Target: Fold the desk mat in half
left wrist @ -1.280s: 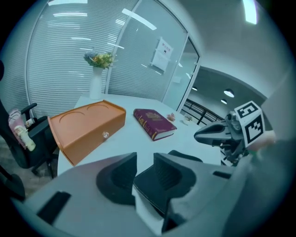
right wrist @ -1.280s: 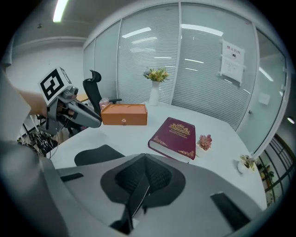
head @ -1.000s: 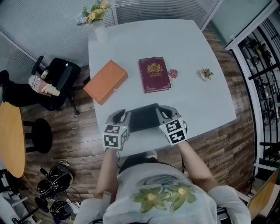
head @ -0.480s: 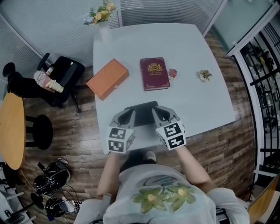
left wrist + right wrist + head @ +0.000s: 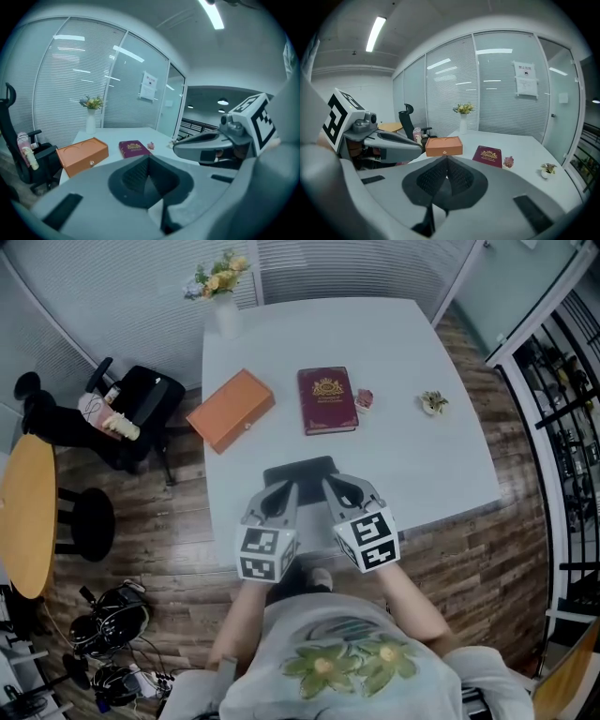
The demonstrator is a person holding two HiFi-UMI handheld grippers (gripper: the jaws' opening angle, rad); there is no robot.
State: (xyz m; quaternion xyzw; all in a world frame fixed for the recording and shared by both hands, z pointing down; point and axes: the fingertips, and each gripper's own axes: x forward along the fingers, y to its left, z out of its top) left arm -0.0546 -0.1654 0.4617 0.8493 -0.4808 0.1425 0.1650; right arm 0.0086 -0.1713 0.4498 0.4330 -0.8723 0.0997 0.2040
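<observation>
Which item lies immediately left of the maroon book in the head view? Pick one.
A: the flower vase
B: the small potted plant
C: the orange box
C: the orange box lies just left of the maroon book, with nothing between them.

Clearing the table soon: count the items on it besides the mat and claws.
5: flower vase at the far-left corner; orange box, red book, pink trinket, small plant in a row.

Dark grey desk mat (image 5: 300, 472) on pale grey-white table (image 5: 422, 465). At eleven o'clock from it, plain orange box (image 5: 231, 409); at twelve, maroon book (image 5: 327, 399) with gold crest. Grey left gripper (image 5: 284, 491) and right gripper (image 5: 330, 488), black-and-white square markers. Brown wood-plank floor (image 5: 487, 540).
</observation>
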